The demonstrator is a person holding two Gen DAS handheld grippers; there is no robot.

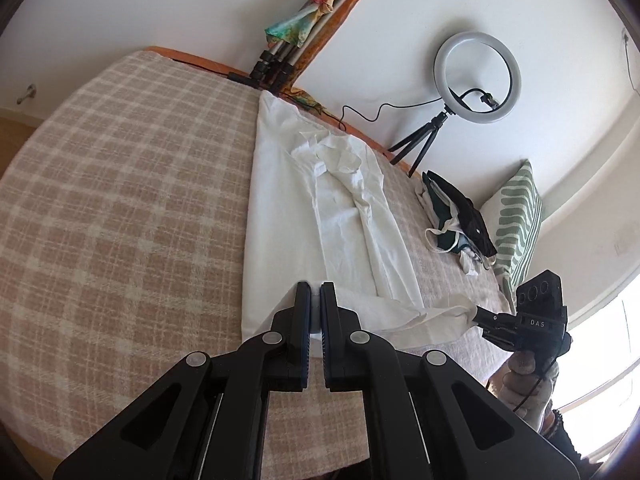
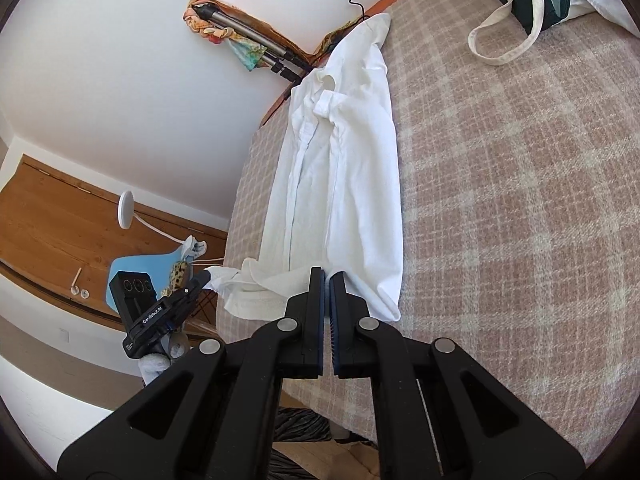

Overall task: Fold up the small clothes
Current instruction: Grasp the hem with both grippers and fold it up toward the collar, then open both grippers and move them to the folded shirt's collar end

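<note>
White shirt point(image 1: 340, 208) lies stretched lengthwise on the checked bedspread point(image 1: 120, 200), its collar toward the upper middle of the left wrist frame and its hem at the lower middle. The sides are already folded inward, so it forms a long narrow strip with a button placket running down the centre, plain in the right wrist view point(image 2: 340, 168).

Both tongs are clenched on the hem end. The left gripper point(image 1: 315, 292) fills the bottom centre of its own frame, its jaws pressed together with white cloth pinched between them. The right gripper point(image 2: 325, 276) sits likewise at the bottom centre of its frame, jaws clamped on the hem corner. Each also shows in the other's view: the right one at the lower right of the left wrist frame point(image 1: 476, 314), gripping a bunched corner lifted off the bedspread, and the left one at the lower left of the right wrist frame point(image 2: 204, 278), its tip in a raised fold of cloth.

Beyond the shirt, a dark bag with pale straps point(image 1: 456, 220) and a green-patterned pillow point(image 1: 516, 220) lie at the right of the left wrist frame. A ring light on a small tripod point(image 1: 476, 76) stands against the white wall at upper right. A folded tripod draped with a colourful scarf point(image 1: 304, 28) leans at upper centre.
</note>
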